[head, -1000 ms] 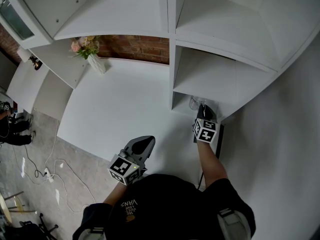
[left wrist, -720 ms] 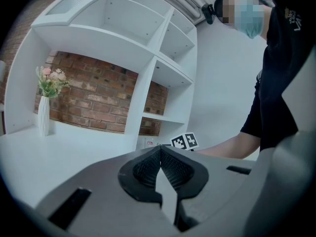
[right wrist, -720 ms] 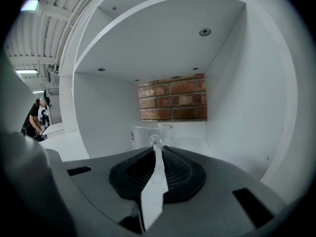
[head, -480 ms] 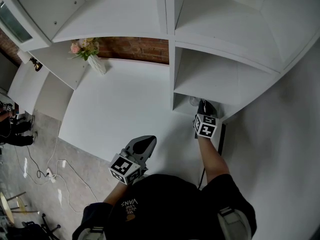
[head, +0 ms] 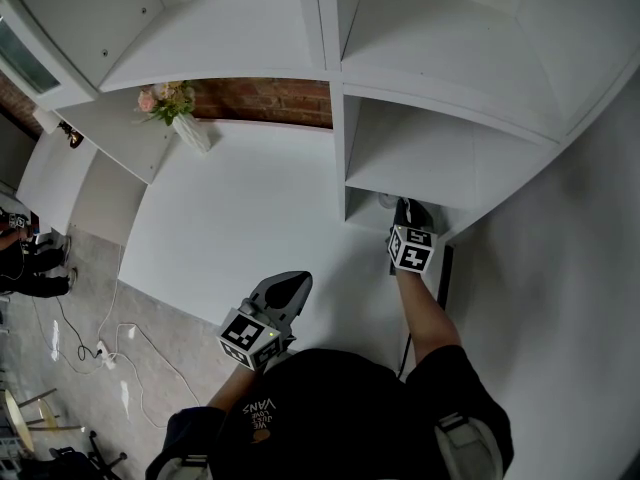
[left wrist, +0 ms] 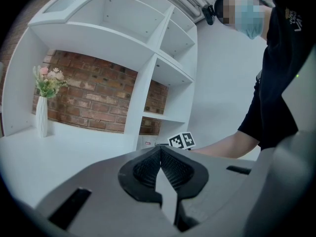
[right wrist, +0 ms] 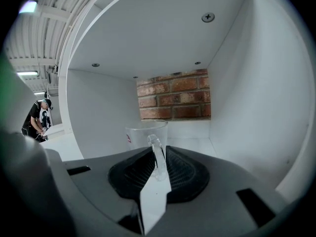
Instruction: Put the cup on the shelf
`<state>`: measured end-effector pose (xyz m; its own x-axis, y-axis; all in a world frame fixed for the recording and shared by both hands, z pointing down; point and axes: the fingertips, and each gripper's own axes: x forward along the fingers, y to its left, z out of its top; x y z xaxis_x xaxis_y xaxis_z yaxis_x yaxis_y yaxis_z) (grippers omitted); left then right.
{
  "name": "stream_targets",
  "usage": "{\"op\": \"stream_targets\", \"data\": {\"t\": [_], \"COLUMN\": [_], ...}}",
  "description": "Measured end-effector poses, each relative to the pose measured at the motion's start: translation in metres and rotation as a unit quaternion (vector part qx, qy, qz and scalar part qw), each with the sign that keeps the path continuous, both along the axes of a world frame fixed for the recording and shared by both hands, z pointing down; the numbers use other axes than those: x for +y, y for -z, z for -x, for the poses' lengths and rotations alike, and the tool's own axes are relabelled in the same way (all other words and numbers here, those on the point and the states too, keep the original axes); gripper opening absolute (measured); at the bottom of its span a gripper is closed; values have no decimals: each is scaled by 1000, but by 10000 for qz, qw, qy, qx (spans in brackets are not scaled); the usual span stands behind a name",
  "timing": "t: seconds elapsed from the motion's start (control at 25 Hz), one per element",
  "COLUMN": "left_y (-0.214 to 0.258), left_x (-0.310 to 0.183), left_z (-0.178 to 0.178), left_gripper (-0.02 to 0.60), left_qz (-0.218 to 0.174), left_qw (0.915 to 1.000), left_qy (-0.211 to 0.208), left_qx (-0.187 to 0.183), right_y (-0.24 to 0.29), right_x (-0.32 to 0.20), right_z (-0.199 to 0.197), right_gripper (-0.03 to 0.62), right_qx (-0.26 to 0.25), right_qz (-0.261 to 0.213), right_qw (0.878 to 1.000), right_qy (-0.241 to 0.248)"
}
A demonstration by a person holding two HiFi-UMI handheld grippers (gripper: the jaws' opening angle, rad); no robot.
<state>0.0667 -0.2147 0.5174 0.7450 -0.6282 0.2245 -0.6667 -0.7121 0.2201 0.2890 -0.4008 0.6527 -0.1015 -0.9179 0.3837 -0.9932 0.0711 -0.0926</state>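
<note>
With the cup (right wrist: pixel 145 134) set in the shelf's (head: pixel 450 158) bottom bay, my right claw (right wrist: pixel 158 151) has just been loosening, jaws slack around the handle to release it, while my left claw (left wrist: pixel 160 149), clenched on nothing, hangs idle over the table (head: pixel 240 198).

On my feed the head view is bright and evenly lit. The white shelf (head: pixel 450 158) and tabletop (head: pixel 240 208) sit close to washed out, with only a soft grey shadow inside the lowest compartment. Straight boards bow towards the frame edges. Both gripper views are round fisheye pictures with black corners. In the right gripper view, ceiling lights (right wrist: pixel 28 6) glare at upper left and a green tint bleeds in along the left rim. The brick wall (right wrist: pixel 175 100) reads sharp, while the near foreground goes soft. The clear cup (right wrist: pixel 140 135) barely separates from the white behind it, apart from thin highlights. The left gripper view is dimmer and flatter.
</note>
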Motion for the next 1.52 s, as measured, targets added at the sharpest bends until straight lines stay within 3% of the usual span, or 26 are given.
{"op": "stream_targets", "data": {"t": [0.88,1.52], "left_y": [3,15], "left_x": [5,18], "left_z": [2,11], "left_gripper": [8,8], "left_qz": [-46,-212], "left_qw": [9999,9994], "left_qy": [95,-88], "left_qx": [53,257], "right_y": [-14,20], "right_x": [15,63], "right_z": [-1,0], "right_gripper": [87,101], "right_qx": [-114,-212], "right_qz": [236,-64], "right_qw": [9996,9996], "right_qy": [37,-183]}}
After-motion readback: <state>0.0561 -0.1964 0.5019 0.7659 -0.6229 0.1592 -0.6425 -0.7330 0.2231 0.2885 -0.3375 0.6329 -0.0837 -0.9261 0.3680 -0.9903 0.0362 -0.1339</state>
